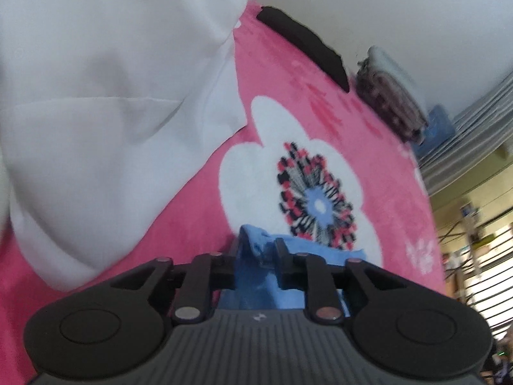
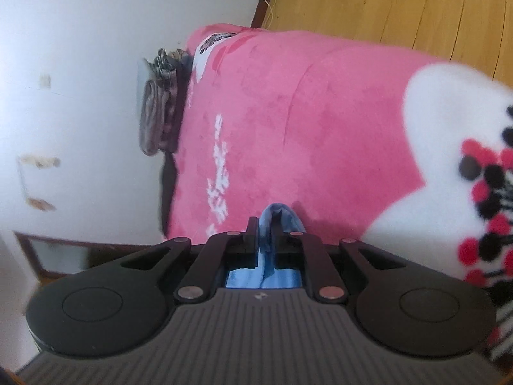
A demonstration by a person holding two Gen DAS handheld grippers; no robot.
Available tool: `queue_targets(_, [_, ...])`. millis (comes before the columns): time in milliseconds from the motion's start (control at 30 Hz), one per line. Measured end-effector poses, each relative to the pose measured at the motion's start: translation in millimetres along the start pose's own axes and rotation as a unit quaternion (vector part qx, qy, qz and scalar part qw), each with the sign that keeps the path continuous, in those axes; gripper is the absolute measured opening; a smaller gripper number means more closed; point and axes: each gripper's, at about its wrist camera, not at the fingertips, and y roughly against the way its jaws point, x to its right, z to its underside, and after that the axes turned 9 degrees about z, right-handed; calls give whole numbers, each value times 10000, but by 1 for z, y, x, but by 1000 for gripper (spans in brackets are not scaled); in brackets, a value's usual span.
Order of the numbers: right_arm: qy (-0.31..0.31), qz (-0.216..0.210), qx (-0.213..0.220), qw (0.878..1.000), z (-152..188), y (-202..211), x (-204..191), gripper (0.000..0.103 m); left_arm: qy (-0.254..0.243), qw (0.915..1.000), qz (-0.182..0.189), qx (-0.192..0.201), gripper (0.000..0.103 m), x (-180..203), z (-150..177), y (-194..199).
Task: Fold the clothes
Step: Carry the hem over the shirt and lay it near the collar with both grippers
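Over on the left of the left wrist view there's a big white garment (image 1: 105,96) lying rumpled on the pink blanket (image 1: 198,202), spreading in from the blanket's left edge. It sits well up and to the left of the left gripper (image 1: 259,258), which isn't touching it.

That left gripper is clamped on a bunch of blue cloth (image 1: 266,276) — the fabric is pinched right between the fingers and spills down under the gripper body, with the blanket's big white flower just beyond it.

Going right, the right gripper (image 2: 264,240) is clenched too, on what looks like the same blue cloth (image 2: 272,221), a fold of it poking up past the fingertips. Behind it a stack of grey-brown clothes (image 2: 160,102) sits at the blanket's far edge, against the wall.

So the blue piece is held by both grippers, off the blanket or barely on it; I can't tell how it hangs below. My guess is the fold turns on the span between the two grips — that's its long axis, and neither hand is nearer.
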Motion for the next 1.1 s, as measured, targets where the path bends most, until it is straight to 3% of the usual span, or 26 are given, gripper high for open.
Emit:
queue_targets(100, [-361,-326,-18,9988,-6,-4,8,23,496,9984,157,219,21,-13,-3,-3])
queue_targets(200, [-813,-689,219,9941,-13,-3,16,31,1005,9935,281,450,25,-26,-5,-6])
queue_targets(333, [-987,-815,554,9902,-16,3,17,35,1149,9904,363,681,34,-29,-3,-2])
queue_targets(400, [-509,-778,587,9939,-8,12,3,37,1033,9908,342,805,37,-26,0,4])
queue_targets(500, [1099,-477,-8,9928,25,12,-38,36,666,9937,281,855,37,-15,4,13])
queue_targets(533, [1634,-371,-211,9856,37,12,-52,34,539,9946,233,860,37,-11,5,16])
queue_targets(600, [3092,180,-504,9495,74,3,-85,27,283,9957,118,872,37,-4,9,20])
queue_targets(700, [3658,446,-448,9286,90,-21,-104,16,-61,9964,-61,846,37,6,15,23])
queue_targets(867, [4526,870,-339,8868,115,-60,-134,9,-668,9952,-308,640,37,17,30,24])
queue_targets(1067, [5500,1366,-203,8237,146,-107,-171,10,-1595,9843,-583,482,46,30,50,31])
queue_targets(1100, [5314,1315,-129,8367,139,-105,-171,10,-1776,9810,-635,463,47,33,53,32])
